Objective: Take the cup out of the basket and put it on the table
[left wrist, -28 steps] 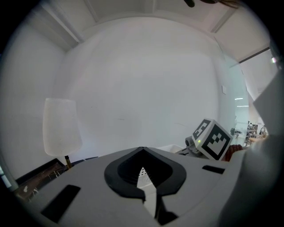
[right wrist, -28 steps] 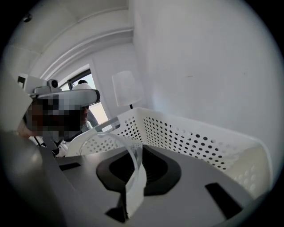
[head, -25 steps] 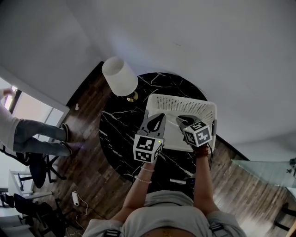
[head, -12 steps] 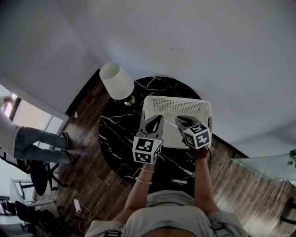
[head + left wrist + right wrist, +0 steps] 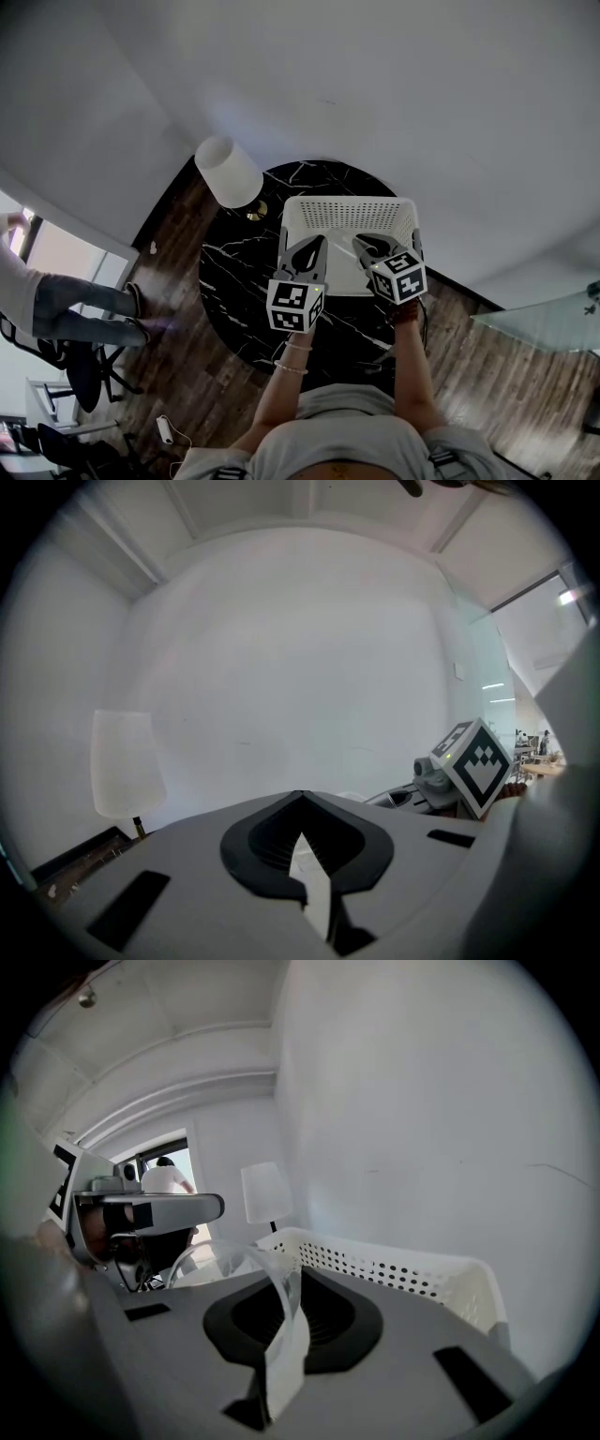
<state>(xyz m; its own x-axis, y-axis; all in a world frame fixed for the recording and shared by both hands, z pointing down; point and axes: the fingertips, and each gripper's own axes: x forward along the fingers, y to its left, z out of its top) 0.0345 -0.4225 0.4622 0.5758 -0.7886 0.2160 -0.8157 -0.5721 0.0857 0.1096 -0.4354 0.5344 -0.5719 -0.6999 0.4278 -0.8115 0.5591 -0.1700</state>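
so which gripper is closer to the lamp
Left. The left gripper hangs by the basket's left end, the lamp side; the right gripper, shut on the cup, is over the basket's right part, farther from the lamp.

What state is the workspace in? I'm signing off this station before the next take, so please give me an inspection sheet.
Surface: round black marble table on a dark wooden floor.
Job's things: white perforated plastic basket on the table; clear plastic cup gripped by its rim, over the basket in the head view.
Clutter: white-shaded lamp at the table's edge.
Grippers: right gripper shut on the cup; left gripper shut, nothing in it.
Cables: white cord with a small device on the floor.
Surroundings: a person's legs at left; pale wall behind.
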